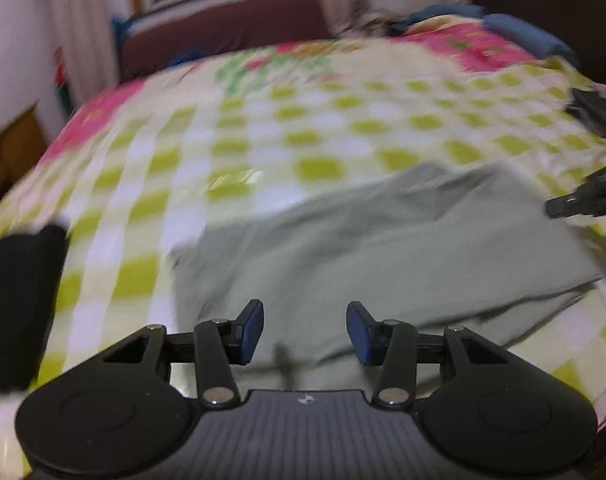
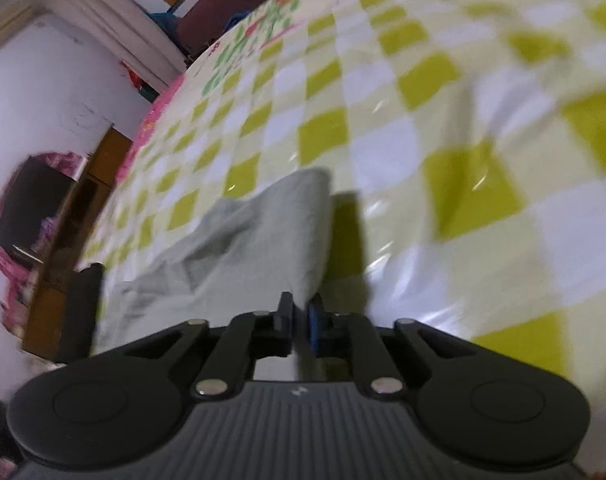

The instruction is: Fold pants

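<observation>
The pale grey-green pants (image 1: pixel 383 252) lie partly folded on the checked bedspread (image 1: pixel 263 128), in the lower middle of the left wrist view. My left gripper (image 1: pixel 305 330) is open and empty, just above the near edge of the pants. My right gripper (image 2: pixel 301 320) is shut on an edge of the pants (image 2: pixel 255 240), which stretch away from its fingers toward the left. The right gripper also shows at the right edge of the left wrist view (image 1: pixel 583 196), at the pants' far right corner.
The bed has a green, white and pink checked cover (image 2: pixel 443 120). Blue clothes (image 1: pixel 519 32) lie at its far end near a dark red headboard (image 1: pixel 223 28). A black object (image 1: pixel 19 304) sits at the left edge. A wooden cabinet (image 2: pixel 63 240) stands beside the bed.
</observation>
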Available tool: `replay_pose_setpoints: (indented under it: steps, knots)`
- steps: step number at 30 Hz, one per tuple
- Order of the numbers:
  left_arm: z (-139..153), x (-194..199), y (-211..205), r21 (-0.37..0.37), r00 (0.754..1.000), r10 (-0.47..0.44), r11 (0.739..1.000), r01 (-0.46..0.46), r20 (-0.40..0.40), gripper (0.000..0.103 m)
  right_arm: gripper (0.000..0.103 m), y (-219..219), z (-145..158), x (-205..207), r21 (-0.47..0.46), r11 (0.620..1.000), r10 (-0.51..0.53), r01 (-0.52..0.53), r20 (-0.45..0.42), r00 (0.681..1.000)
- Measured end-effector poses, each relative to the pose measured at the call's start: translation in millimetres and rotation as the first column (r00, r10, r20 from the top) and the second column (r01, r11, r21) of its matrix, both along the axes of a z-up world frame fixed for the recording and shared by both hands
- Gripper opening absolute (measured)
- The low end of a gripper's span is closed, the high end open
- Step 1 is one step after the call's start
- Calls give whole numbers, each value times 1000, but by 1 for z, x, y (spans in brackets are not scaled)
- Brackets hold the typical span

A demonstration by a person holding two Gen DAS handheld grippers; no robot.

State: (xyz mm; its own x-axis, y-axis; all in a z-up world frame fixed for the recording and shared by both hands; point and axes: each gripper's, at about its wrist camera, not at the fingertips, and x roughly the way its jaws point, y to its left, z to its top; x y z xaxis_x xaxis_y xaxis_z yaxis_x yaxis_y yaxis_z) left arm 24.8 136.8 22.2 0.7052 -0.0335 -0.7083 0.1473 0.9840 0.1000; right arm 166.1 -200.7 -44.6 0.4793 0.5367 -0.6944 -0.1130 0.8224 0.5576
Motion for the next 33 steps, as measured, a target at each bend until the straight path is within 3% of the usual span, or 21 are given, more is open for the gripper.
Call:
replay_pose_setpoints:
  steps: [3,6,7,8,9,12,16,18,21,22,24,27,29,33]
  knots:
    - [-4,19,-29,-10,997,-80,997,80,19,60,8,-19,-5,8,-31,998,-54,53,-33,998]
    - [-26,33,-48,-29,989,-140,990,139,-40,60,18,-31,-5,-3,95,994,-49,53,-36,998]
    - [-34,34,-53,-28,986,-153,988,151,-71,60,27,-33,-6,-6,136,989,-46,50,-38,998]
    - [-39,32,-55,-23,984,-160,987,159,-78,61,51,-33,-10,-12,169,984,-42,49,-45,998]
    - [-41,27,-56,-16,984,-162,987,162,-71,61,65,-32,-15,-15,182,982,-41,50,-53,998]
    - [-37,20,-53,-33,985,-161,987,160,-66,61,63,-26,-26,-24,159,987,-25,36,-69,997]
    - [-38,20,-53,-52,986,-151,988,148,-68,62,63,-20,-34,-20,245,969,-8,28,-81,997]
    - [-38,20,-55,-50,986,-154,987,151,-67,62,52,-8,-36,-15,297,954,55,-27,-86,995]
    - [-39,22,-55,-51,985,-159,987,156,-67,62,49,2,-40,-16,302,950,101,-73,-80,992]
    - [-39,23,-55,-50,986,-156,987,152,-67,62,44,1,-44,-16,291,955,88,-60,-86,992]
    - [-41,26,-58,-47,985,-152,988,148,-79,62,7,-4,-56,-12,297,955,33,10,-139,990]
    - [-44,26,-71,-56,981,-159,987,153,-109,61,6,0,-59,-13,377,924,-5,67,-162,987]
    - [-46,19,-85,-62,972,-205,978,199,-115,61,5,-3,-44,-16,438,897,-6,52,-106,994]
    - [-46,12,-121,-147,945,-310,944,294,-102,61,5,-32,-8,-19,418,907,-48,56,-29,998]
